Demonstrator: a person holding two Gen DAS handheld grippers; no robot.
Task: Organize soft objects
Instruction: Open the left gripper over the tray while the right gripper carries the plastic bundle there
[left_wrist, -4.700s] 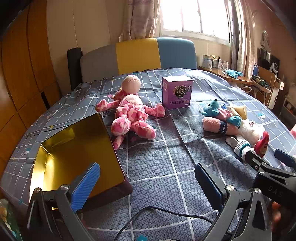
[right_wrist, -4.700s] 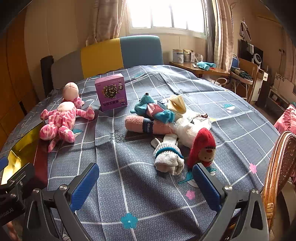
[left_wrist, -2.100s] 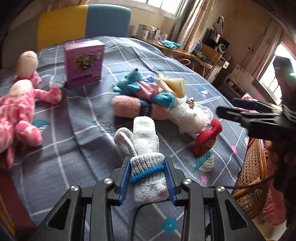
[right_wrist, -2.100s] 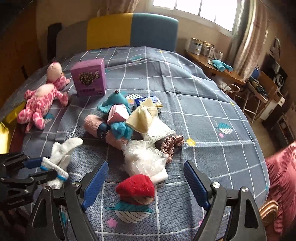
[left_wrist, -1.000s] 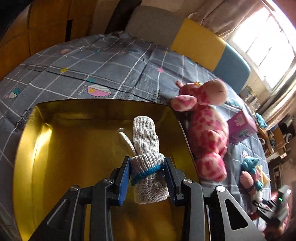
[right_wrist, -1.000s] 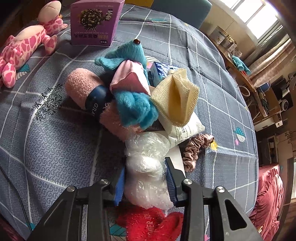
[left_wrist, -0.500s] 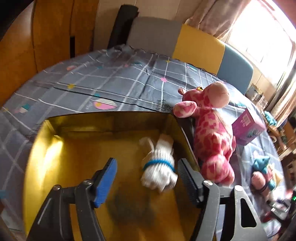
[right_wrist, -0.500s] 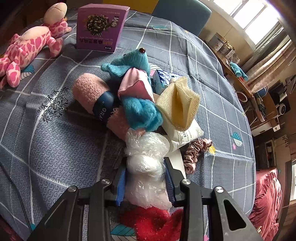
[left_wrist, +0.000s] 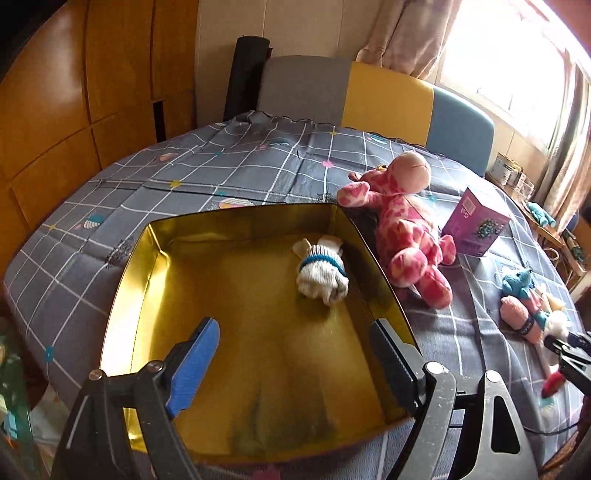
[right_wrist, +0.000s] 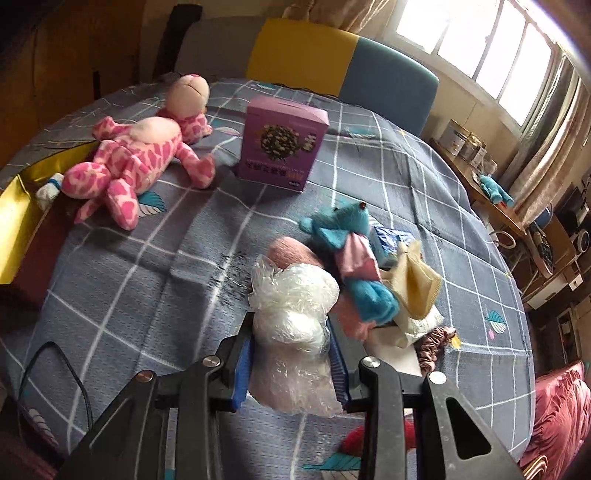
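A: Where is the white knitted glove (left_wrist: 322, 271)?
B: Inside the gold-lined box (left_wrist: 236, 236), lying on its floor near the far right wall, clear of the left gripper (left_wrist: 291, 354). That gripper's jaws are opening wide above the near part of the box, with nothing between them.

A: And the right gripper (right_wrist: 290, 360)?
B: Clamped on a crinkly clear plastic bundle (right_wrist: 293, 314), pads pressing both its sides, held above the grey checked bedspread (right_wrist: 147, 280).

A: What lies around it?
B: Just behind the bundle sit a pink fuzzy roll (right_wrist: 291, 251), a blue plush toy (right_wrist: 351, 251) and a beige pouch (right_wrist: 417, 280), all piled together. A pink spotted giraffe (right_wrist: 136, 162) lies beside the box's right wall, with a purple carton (right_wrist: 282, 146) near it
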